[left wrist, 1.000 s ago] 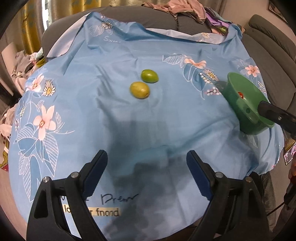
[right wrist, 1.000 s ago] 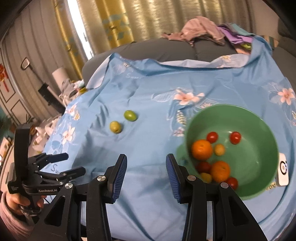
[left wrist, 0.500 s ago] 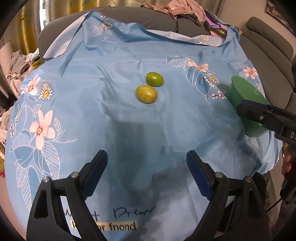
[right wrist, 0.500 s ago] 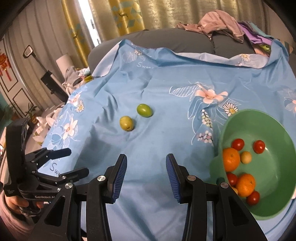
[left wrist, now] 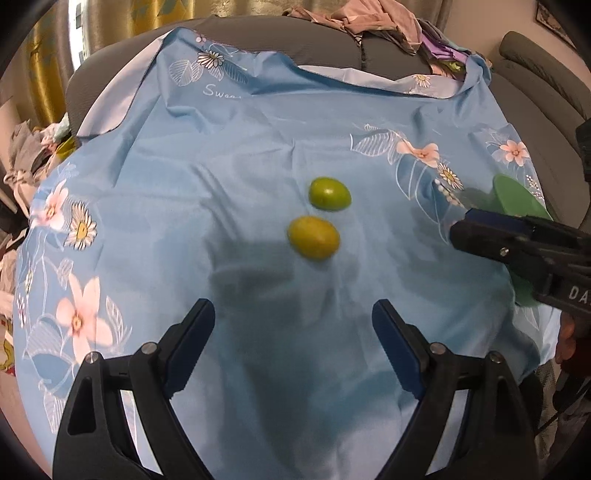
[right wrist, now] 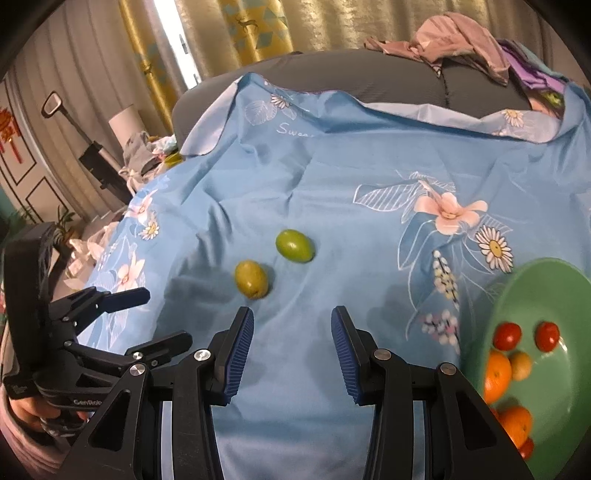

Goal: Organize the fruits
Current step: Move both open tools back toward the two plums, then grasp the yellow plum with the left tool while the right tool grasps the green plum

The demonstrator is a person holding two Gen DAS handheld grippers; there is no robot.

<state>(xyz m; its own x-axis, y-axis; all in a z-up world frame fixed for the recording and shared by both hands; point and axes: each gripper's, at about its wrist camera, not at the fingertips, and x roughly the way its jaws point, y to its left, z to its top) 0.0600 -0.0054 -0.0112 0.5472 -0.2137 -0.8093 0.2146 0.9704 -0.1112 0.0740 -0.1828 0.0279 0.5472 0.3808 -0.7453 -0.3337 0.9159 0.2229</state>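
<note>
Two small oval fruits lie side by side on the blue flowered cloth: a yellow-green one (left wrist: 313, 238) (right wrist: 251, 278) nearer me and a greener one (left wrist: 329, 194) (right wrist: 294, 245) just behind it. My left gripper (left wrist: 293, 326) is open and empty, a short way in front of the yellow-green fruit. My right gripper (right wrist: 291, 328) is open and empty, just right of and in front of the same fruit. A green bowl (right wrist: 554, 273) at the right holds oranges and several small red fruits. In the left wrist view the bowl (left wrist: 513, 195) is partly hidden behind the right gripper.
The blue cloth (left wrist: 184, 206) covers a grey sofa (right wrist: 369, 74). Clothes (right wrist: 461, 33) are piled at the back right. The left gripper also shows at the left of the right wrist view (right wrist: 122, 317). The cloth drops off at its near edges.
Both grippers have moved forward toward the two green fruits, which now look larger. The right gripper has swung left, so the bowl has slid to the right edge of its view.
</note>
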